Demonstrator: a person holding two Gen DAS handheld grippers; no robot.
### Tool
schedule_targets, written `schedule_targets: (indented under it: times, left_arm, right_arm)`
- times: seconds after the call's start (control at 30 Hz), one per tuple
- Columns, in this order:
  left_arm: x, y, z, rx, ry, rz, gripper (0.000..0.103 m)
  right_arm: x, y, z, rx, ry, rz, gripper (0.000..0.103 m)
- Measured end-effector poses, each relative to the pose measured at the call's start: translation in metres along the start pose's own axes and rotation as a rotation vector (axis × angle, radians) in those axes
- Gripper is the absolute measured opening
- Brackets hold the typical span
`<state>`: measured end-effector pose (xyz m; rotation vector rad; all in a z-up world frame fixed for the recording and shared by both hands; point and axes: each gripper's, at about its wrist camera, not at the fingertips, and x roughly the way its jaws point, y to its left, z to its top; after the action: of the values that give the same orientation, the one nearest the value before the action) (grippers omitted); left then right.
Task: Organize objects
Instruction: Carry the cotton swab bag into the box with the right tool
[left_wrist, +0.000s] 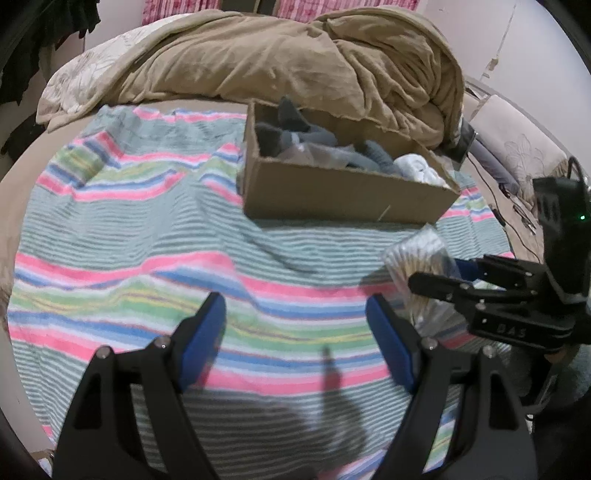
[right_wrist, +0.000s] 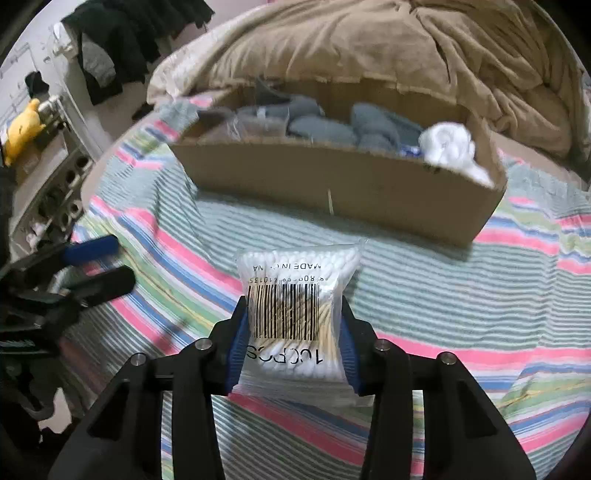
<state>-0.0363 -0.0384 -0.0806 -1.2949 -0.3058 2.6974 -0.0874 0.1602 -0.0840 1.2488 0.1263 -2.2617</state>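
Striped towel (right_wrist: 424, 280) on bed. Right gripper (right_wrist: 293, 332) clamped on clear crinkly cotton-swab bag (right_wrist: 295, 288): light, slippery, grip mid-pack. Left gripper (left_wrist: 295, 343) apart, empty.

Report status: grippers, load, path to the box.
Right gripper shut on cotton swab pack. Left gripper open, empty. Cardboard box ahead, path unobstructed.

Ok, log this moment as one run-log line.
left gripper: open, empty, over striped towel | right gripper: shut on cotton swab bag | cardboard box: ahead, holds socks | bag not yet in box
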Motion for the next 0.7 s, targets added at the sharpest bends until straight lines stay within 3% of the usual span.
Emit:
schedule_targets:
  times: [0.33,0.7]
  left_arm:
    - [-0.006,-0.010,0.025,0.027,-0.041,0.013,0.080]
    - [-0.005,-0.018,0.057,0.048,-0.086,0.014,0.080]
  right_arm:
    - [-0.029,0.000,0.024,-0.011,-0.083,0.040,0.043]
    - [-0.048,-0.015,0.050,-0.008,-0.151,0.027,0.043]
